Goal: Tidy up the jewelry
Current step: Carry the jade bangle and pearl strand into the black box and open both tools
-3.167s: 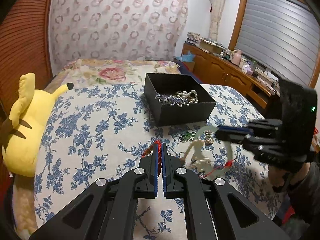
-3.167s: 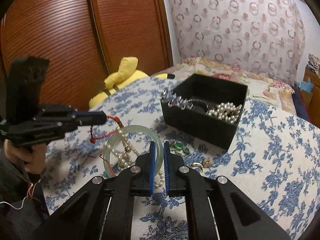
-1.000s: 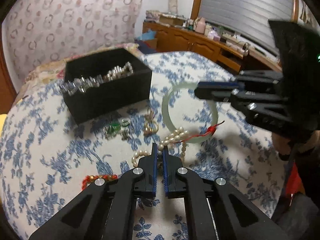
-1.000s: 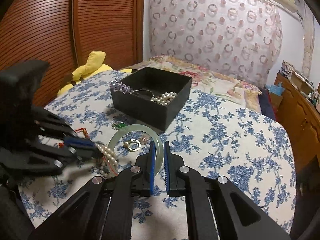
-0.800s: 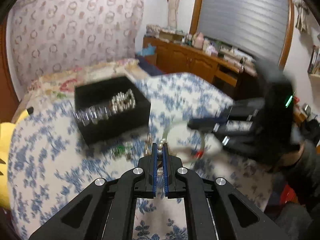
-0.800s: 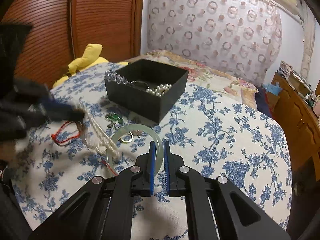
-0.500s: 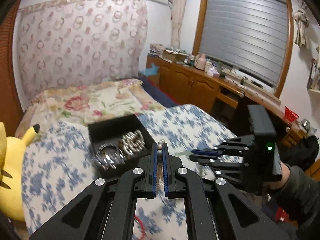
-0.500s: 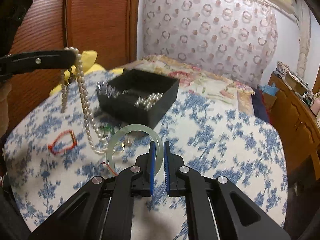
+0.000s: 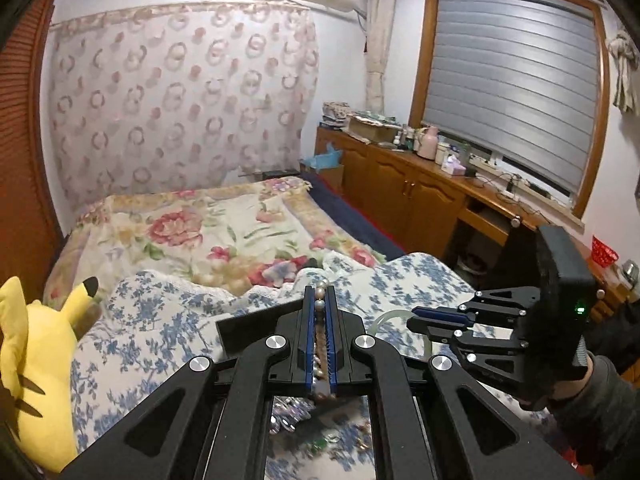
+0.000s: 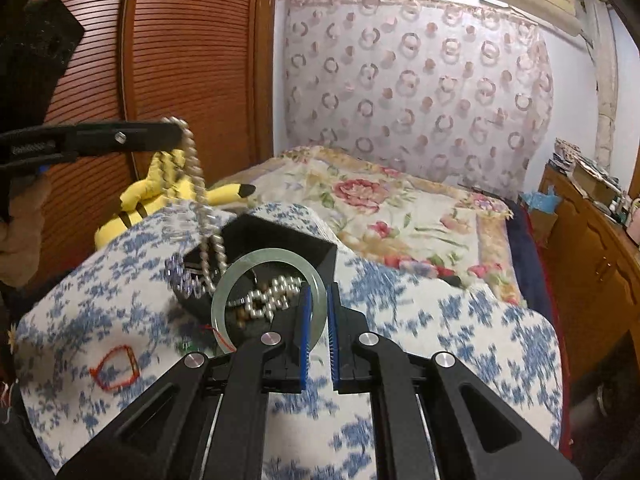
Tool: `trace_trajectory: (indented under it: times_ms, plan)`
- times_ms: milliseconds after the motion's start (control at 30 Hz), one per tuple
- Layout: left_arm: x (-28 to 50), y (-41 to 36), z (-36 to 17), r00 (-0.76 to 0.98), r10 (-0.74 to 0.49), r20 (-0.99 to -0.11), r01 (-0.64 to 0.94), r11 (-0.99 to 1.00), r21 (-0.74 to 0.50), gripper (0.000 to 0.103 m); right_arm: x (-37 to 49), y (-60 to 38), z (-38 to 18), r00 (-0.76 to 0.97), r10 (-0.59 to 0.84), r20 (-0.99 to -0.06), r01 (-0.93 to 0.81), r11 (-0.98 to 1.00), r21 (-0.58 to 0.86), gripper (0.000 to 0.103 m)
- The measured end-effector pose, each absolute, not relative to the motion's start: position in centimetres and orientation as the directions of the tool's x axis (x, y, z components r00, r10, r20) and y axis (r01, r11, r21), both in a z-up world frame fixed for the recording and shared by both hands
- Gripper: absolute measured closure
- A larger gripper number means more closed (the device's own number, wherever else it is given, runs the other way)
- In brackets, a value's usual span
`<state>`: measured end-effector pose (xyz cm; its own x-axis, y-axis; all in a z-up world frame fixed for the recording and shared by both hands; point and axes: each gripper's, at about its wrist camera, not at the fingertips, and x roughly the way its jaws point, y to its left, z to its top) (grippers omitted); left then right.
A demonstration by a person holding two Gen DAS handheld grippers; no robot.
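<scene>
Over on the left, the left gripper [image 10: 176, 136] is pinched on the pearl necklace [image 10: 200, 200], held high, its tail dangling down into the black box [image 10: 316, 250]. Best, I'd say, to lower slowly so the strand coils inside, not over the wall, then let go. Centre: the right gripper [image 10: 317, 304] is clamped on the jade bangle [image 10: 224, 288], hovering at the box mouth. Down on the bedspread [image 10: 460, 320], the red cord bracelet [image 10: 116, 368] lies waiting.

Bed with blue-floral quilt [image 10: 460, 312]: black square box [image 10: 280, 232] around 11 o'clock, red cord bracelet [image 10: 116, 368] at 8, yellow plush toy [image 10: 160, 196] at 10.
</scene>
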<state>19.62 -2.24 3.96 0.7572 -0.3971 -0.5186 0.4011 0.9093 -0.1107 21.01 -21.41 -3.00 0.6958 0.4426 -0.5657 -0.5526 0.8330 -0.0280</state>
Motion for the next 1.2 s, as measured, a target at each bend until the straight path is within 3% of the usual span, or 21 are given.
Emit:
trace_trajectory:
  times_ms: [200, 433, 867, 1200]
  plan:
    - [22.6, -1.9, 1.0, 0.730, -0.360, -0.581, 0.363, 0.924, -0.117, 0.099, 23.4, -19.5, -3.5, 0.673, 0.468, -0.572, -0.580, 0.814, -0.016, 0.094]
    - [23.2, -1.2, -1.3, 0.711, -0.329, -0.622, 0.329, 0.937, -0.120, 0.082, 25.5, -17.8, -5.2, 0.643, 0.466, -0.608, -0.593, 0.805, -0.011, 0.094]
    - [22.1, 0.1, -2.5, 0.708, -0.283, -0.647, 0.296, 0.951, -0.092, 0.079, 26.8, -16.4, -6.0, 0.614, 0.477, -0.628, -0.602, 0.798, 0.018, 0.091]
    - [20.9, 1.0, -2.7, 0.711, -0.267, -0.650, 0.279, 0.956, -0.088, 0.075, 24.7, -17.3, -4.5, 0.617, 0.521, -0.590, -0.624, 0.781, 0.037, 0.091]
